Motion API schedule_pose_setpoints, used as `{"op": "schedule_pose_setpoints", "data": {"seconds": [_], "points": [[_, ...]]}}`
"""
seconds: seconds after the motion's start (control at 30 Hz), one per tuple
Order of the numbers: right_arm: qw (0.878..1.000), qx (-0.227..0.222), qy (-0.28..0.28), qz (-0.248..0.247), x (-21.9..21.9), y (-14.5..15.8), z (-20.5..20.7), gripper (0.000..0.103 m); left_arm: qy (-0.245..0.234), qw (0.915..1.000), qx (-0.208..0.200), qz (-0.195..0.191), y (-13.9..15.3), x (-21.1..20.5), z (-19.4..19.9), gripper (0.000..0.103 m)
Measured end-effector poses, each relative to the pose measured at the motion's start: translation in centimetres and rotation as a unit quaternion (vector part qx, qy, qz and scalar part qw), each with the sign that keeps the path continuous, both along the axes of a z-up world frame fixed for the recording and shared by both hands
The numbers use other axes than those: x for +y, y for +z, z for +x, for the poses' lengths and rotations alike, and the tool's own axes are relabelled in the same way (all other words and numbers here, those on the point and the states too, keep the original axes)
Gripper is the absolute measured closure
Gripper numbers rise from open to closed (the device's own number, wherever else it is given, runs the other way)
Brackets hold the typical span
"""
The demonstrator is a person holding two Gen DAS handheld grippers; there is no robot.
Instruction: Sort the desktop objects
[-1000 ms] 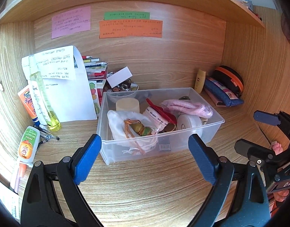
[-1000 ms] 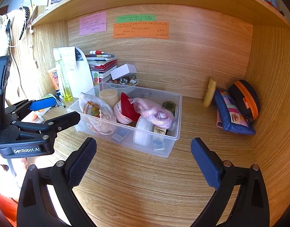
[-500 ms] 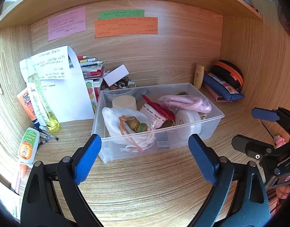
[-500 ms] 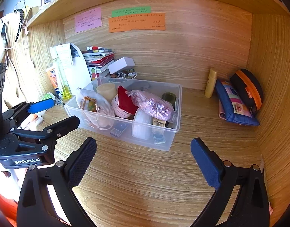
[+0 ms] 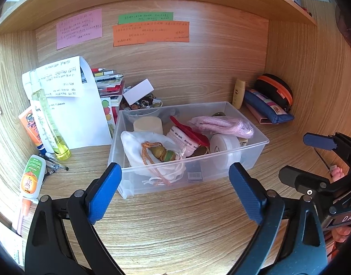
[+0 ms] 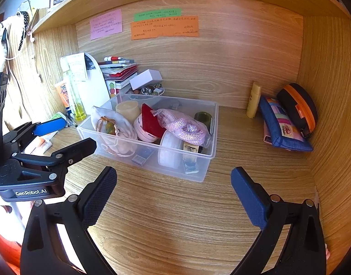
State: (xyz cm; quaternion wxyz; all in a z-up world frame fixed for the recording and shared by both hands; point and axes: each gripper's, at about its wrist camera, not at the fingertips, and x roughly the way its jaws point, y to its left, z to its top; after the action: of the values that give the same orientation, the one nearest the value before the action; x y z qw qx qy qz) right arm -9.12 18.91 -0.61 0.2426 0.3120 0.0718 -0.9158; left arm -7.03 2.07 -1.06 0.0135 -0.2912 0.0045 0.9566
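The bin sits mid-worktop, long axis left-right, dead ahead of the wide, empty left tool, probably nearer it than the equally wide right tool.

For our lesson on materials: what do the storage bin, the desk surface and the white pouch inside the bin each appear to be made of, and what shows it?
Storage bin: clear, glossy plastic; its contents show through the walls.
Desk surface: wood or wood-look laminate, matte; printed-looking grain lines, so likely laminate.
White pouch: soft woven fabric; it wrinkles and has a drawstring.
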Motion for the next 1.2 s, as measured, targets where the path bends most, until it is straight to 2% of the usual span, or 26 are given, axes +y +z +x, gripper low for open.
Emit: {"op": "schedule_pose_setpoints", "data": {"seconds": [0.67, 1.2], "points": [[1.000, -0.001, 0.004, 0.000, -0.13, 0.17, -0.01, 0.003, 0.007, 0.9999, 0.001, 0.013, 0.10, -0.28, 0.15, 0.007], [1.000, -0.001, 0.006, 0.003, -0.56, 0.10, 0.15, 0.003, 0.004, 1.0000, -0.001, 0.007, -0.11, 0.12, 0.21, 0.007]]}}
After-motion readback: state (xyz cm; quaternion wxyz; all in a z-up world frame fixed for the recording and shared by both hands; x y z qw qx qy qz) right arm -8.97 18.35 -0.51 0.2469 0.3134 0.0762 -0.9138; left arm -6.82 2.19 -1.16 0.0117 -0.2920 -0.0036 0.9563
